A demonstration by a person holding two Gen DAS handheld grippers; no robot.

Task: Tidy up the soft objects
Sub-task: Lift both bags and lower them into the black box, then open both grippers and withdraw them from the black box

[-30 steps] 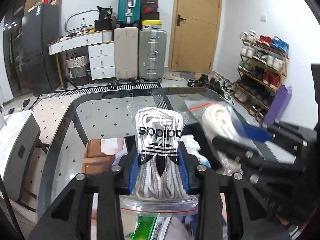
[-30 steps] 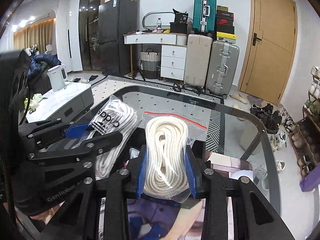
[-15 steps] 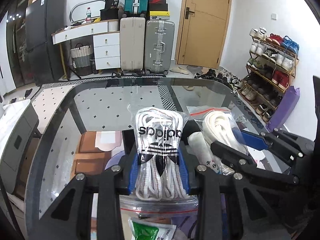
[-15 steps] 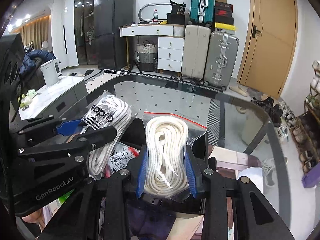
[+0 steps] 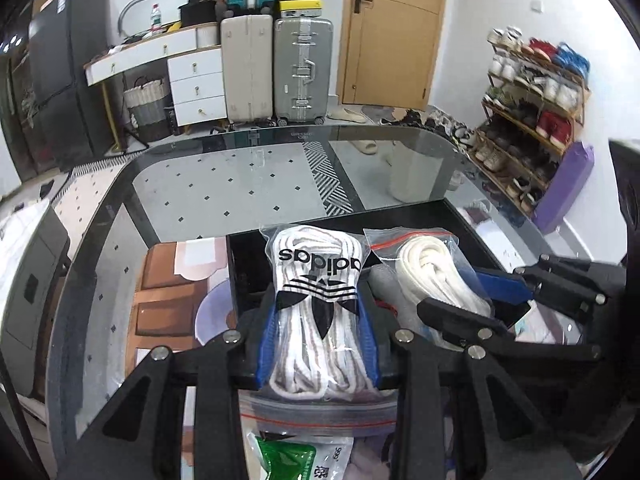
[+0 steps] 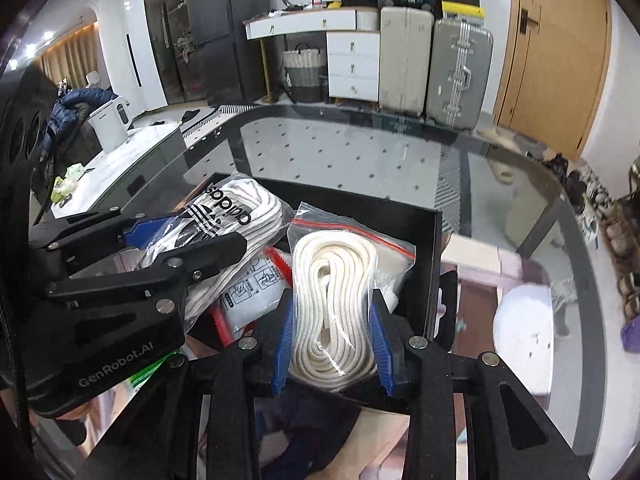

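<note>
Glass table (image 5: pixel 248 196) under me carries a black box (image 6: pixel 434 248). My left gripper (image 5: pixel 318 344) clamps the adidas lace bag (image 5: pixel 316 304) by its middle, my right gripper (image 6: pixel 332 350) clamps the cream rope bag (image 6: pixel 332 304) likewise, both poised above the box, likely for packing. White packets (image 6: pixel 252 296) already inside crowd the floor there.

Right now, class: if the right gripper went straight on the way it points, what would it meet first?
Probably the inside of the black box. The right gripper, shut on the bag of cream rope, points down into it, towards the box's far wall; depth is hard to judge, and items already in the box might come first.
</note>
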